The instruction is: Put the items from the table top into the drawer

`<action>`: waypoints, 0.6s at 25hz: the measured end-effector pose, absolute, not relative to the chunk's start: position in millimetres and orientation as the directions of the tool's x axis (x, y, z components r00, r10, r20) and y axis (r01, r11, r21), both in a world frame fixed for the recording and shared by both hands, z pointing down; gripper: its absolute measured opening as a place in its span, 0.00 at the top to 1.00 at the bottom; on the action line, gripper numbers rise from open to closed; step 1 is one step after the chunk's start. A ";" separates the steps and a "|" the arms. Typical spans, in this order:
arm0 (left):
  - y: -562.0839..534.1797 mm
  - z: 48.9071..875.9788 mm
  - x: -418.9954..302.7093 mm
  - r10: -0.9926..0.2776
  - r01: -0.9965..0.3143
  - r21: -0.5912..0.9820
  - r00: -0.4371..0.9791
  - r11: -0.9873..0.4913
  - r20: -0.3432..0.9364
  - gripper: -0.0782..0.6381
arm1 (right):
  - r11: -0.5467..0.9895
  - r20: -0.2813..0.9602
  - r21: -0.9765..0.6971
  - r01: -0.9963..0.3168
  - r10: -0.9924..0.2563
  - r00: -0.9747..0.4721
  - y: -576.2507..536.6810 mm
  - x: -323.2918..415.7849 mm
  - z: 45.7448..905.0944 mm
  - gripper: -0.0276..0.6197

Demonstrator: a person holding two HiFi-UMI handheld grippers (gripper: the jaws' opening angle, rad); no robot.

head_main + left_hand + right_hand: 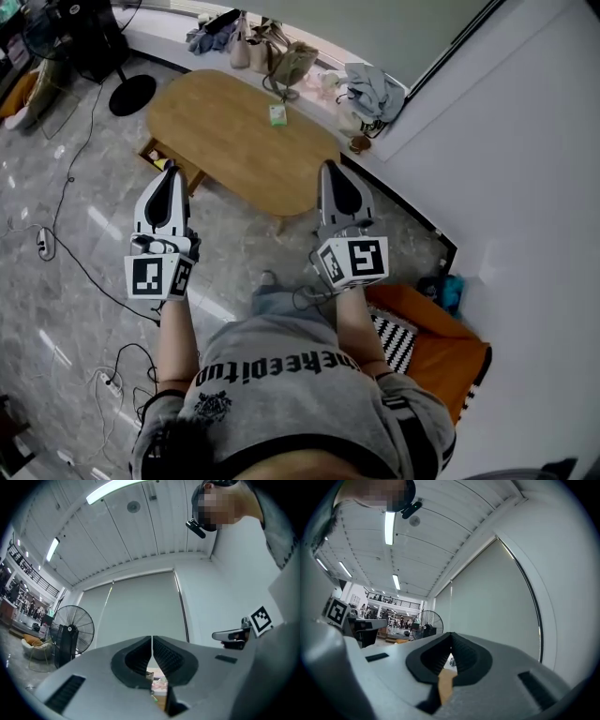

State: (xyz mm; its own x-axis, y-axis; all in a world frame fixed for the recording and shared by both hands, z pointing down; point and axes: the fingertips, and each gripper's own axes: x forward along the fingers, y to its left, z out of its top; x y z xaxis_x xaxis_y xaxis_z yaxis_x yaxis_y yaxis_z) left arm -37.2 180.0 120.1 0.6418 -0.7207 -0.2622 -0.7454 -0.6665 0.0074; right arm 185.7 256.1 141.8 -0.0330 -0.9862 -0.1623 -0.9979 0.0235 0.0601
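At the upper left of the head view, a round black fan stand (131,94) sits on the shiny grey floor (56,206). Thin black wires (70,178) run across the floor.

Next comes the left claw (170,172), held out in front of the person at the middle left. Its two jaws are pressed together and there is nothing in them. Just past its tip, a small wooden box part (150,153) sticks out low down at the left end of the table. I think that is the drawer, pulled open a bit, but it is too small to be sure.

The wooden table (216,150) is in the upper middle, well apart from both claws. On its top, near the far edge, lies one small green and white packet (277,114). That is the thing to put away, and it is the only thing I can see on the table top. Behind the table, some bags (281,56) lean by the wall.

The right claw (330,171) is near the middle of the picture. Its jaws are closed tight too, with nothing held. At the lower right is an orange cushion (441,347).

I think this is the very start, because the person stands back from the table and nothing is picked up yet. Next, one claw must get close to the packet, open its jaws and come down around it. The packet looks flat and light, so the pinch should be gentle.
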 end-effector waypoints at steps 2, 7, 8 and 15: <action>161.3 118.8 -20.5 -0.720 -0.747 0.004 0.640 -0.665 -0.266 0.87 | 0.032 -0.161 0.059 -0.998 -0.986 -0.041 236.6 200.6 143.0 0.95; 124.7 123.0 5.1 -0.729 -0.753 0.005 0.636 -0.658 -0.253 0.87 | 0.039 -0.140 0.046 -0.998 -0.989 -0.045 199.6 229.1 151.2 0.95; 117.1 125.3 7.2 -0.735 -0.757 0.008 0.632 -0.654 -0.246 0.87 | 0.041 -0.132 0.042 -0.998 -0.990 -0.046 193.4 232.6 154.8 0.95; 66.1 131.9 34.2 -0.730 -0.751 -0.001 0.643 -0.661 -0.229 0.87 | 0.030 -0.102 0.025 -0.999 -0.994 -0.033 149.4 259.5 169.5 0.95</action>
State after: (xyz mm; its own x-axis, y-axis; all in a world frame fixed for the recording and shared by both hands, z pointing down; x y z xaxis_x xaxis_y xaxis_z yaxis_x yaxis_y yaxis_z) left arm 34.2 66.1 131.9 0.6434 -0.7304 -0.2290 -0.7505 -0.6608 -0.0009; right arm 259.5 149.4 169.5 -0.0326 -0.9943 -0.1016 -0.9992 0.0302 0.0250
